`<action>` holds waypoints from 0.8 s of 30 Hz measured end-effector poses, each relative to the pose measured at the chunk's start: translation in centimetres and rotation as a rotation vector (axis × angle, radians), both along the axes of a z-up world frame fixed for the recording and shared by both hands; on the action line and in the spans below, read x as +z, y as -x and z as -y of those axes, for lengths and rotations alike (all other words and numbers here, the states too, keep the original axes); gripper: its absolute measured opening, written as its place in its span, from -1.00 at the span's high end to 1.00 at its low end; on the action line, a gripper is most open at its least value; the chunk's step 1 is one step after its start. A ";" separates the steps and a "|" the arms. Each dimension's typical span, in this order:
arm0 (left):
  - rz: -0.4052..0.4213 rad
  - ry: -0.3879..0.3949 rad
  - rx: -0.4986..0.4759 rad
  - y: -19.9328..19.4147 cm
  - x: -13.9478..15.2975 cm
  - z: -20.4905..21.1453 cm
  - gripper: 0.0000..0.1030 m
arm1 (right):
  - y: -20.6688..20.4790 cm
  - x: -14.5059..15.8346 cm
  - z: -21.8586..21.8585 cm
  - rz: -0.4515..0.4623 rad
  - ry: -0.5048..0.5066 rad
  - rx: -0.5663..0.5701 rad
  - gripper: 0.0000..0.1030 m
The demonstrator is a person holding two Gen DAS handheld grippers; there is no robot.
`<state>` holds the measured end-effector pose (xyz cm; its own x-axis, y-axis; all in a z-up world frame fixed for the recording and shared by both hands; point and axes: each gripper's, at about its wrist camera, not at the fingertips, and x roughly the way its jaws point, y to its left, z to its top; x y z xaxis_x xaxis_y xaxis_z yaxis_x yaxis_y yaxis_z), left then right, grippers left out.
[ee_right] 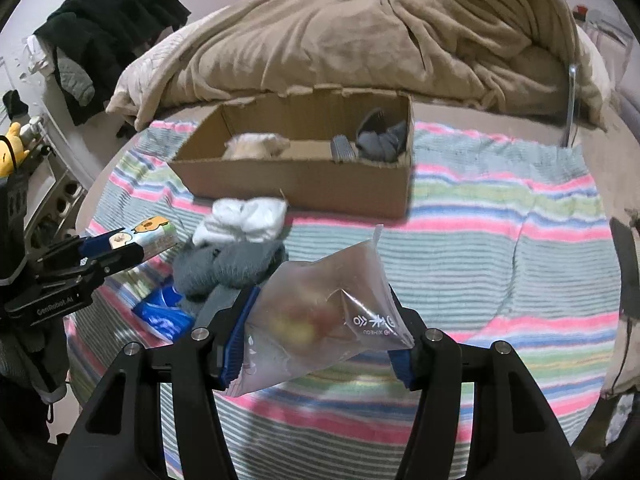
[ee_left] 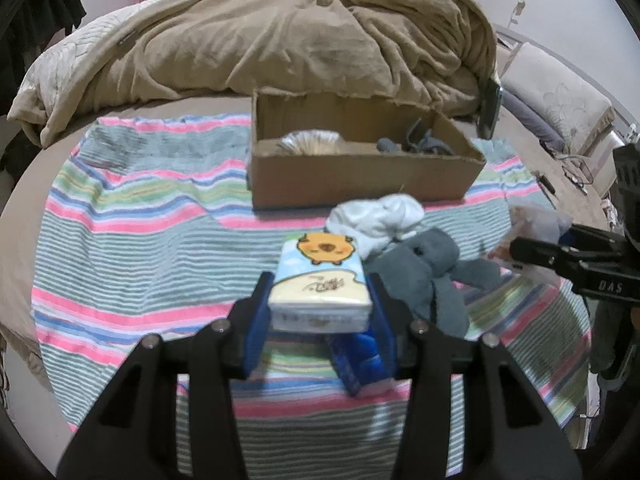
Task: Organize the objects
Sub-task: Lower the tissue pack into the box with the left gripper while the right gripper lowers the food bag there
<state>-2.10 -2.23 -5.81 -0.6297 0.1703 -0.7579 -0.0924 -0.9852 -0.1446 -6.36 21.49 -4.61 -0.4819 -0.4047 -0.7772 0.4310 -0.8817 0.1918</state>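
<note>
- Two claws are loaded at once: the left claw (ee_left: 320, 300) pinches a tissue pack (ee_left: 320, 280) by its long sides, and the right claw (ee_right: 320, 332) pinches a plastic bag (ee_right: 316, 316) across its lower half.
- Both loads hang above the striped towel (ee_left: 140, 240) on the bed, short of the box (ee_left: 360, 176), which sits at the towel's far edge.
- Tissue pack: light and soft, with a slick printed wrapper. It gives under pressure, so a firm squeeze across the middle looks right; a grip near one end would likely let it swing or slide out.
- Plastic bag: thin, crinkly film, its contents blurred but seemingly a few small reddish and yellowish pieces. The weight probably sits low and shifts, so I judge it best held at the bulge, as now, not by the loose top corner.
- Film is slippery and may creep between the pads; the contents could be crushed if squeezed hard.
- Still on the towel: white socks (ee_left: 376, 220) and grey socks (ee_left: 424, 276), touching each other, both limp and light, easiest pinched at the thickest fold.
- Blue packet (ee_left: 356, 364) lies under the left claw, flat and glossy; an edge grip seems needed.
- Box already holds a pale bundle (ee_right: 256, 146) at left and grey cloth (ee_right: 380, 140) at right, with bare floor between.
</note>
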 end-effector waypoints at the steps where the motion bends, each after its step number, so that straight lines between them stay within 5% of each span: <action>1: -0.007 0.000 0.001 0.0 0.3 0.0 0.09 | 0.0 0.3 0.1 -0.008 -0.001 0.003 -0.19; 14: -0.106 0.004 0.003 1.9 4.3 0.4 0.09 | 2.3 5.3 1.3 -0.139 0.010 0.042 -0.19; 24: -0.141 0.026 0.005 5.2 5.3 0.4 0.09 | 5.5 5.6 3.5 -0.162 0.008 0.091 -0.19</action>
<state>-7.34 -2.66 -0.54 -0.7314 0.1480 -0.6657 -0.1049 -0.9890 -0.1046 -11.89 17.95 1.01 -0.5617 -0.4577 -0.6891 0.5345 -0.8366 0.1200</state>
